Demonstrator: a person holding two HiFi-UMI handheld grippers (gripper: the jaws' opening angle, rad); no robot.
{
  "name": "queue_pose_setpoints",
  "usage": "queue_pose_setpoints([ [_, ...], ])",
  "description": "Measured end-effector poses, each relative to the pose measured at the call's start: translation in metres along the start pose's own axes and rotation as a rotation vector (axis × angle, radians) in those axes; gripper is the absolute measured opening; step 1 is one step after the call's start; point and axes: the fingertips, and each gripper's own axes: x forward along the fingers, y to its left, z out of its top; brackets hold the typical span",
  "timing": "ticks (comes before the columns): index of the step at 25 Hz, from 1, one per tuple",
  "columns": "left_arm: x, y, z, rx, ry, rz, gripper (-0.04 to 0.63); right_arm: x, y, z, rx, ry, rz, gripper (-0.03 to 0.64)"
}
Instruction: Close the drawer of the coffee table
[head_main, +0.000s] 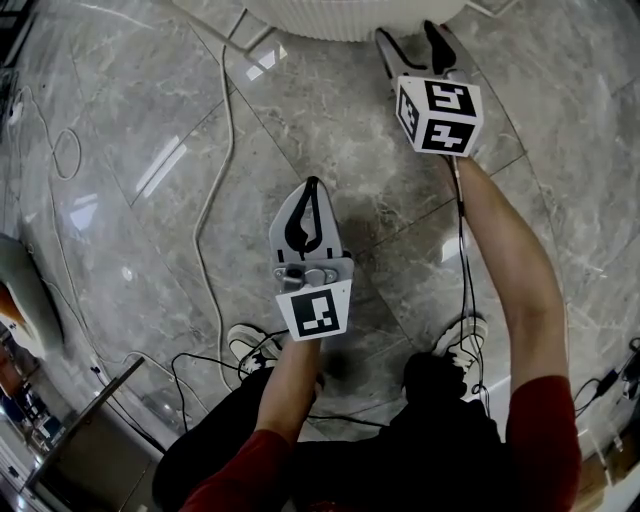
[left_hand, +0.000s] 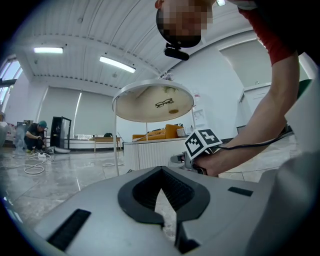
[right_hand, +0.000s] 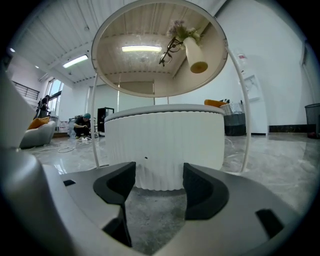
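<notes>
The coffee table is a white ribbed drum (right_hand: 165, 142) under a round glass top (right_hand: 159, 47) on thin white legs. I see no gap or pulled-out drawer front in its ribbed wall, only a small dark dot (right_hand: 146, 158). My right gripper (right_hand: 159, 172) is open and empty, low over the floor and pointed at the drum a short way off. In the head view the right gripper (head_main: 408, 35) nearly reaches the table's edge (head_main: 340, 20). My left gripper (head_main: 313, 190) hangs farther back over the floor, shut on nothing, and in its own view the left gripper (left_hand: 162, 170) faces the table (left_hand: 150, 152).
The floor is glossy grey marble (head_main: 150, 150) with a white cable (head_main: 215, 170) and black cables (head_main: 190, 365) by my shoes (head_main: 250, 348). A grey box (head_main: 90, 450) stands at lower left. A person (left_hand: 36, 136) crouches far off. A dark bin (right_hand: 234, 122) stands behind the table.
</notes>
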Motion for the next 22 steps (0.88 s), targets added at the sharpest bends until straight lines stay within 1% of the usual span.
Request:
queue_pose_setpoints([
  [2,0.001,0.002,0.002,0.006,-0.003,0.006,0.012,-0.006,-0.003,-0.005,0.023,0.009,0.0,0.293],
  [5,0.003,0.003,0.005,0.014,-0.005,0.014,0.012,-0.026,-0.003,-0.015,-0.002,0.017,0.01,0.293],
  [9,0.004,-0.002,0.003,0.01,0.006,0.012,0.012,-0.072,0.007,-0.037,-0.058,0.023,0.05,0.293],
  [13,0.008,-0.015,0.003,0.011,0.013,-0.006,0.012,-0.118,0.006,-0.057,-0.044,0.037,0.057,0.294],
  [18,0.01,-0.033,0.004,0.024,0.019,-0.038,0.012,-0.191,-0.008,-0.071,-0.033,0.033,0.025,0.293],
  [22,0.008,-0.049,0.0,0.03,0.038,-0.079,0.012,-0.242,-0.023,-0.073,-0.009,0.025,-0.044,0.293],
])
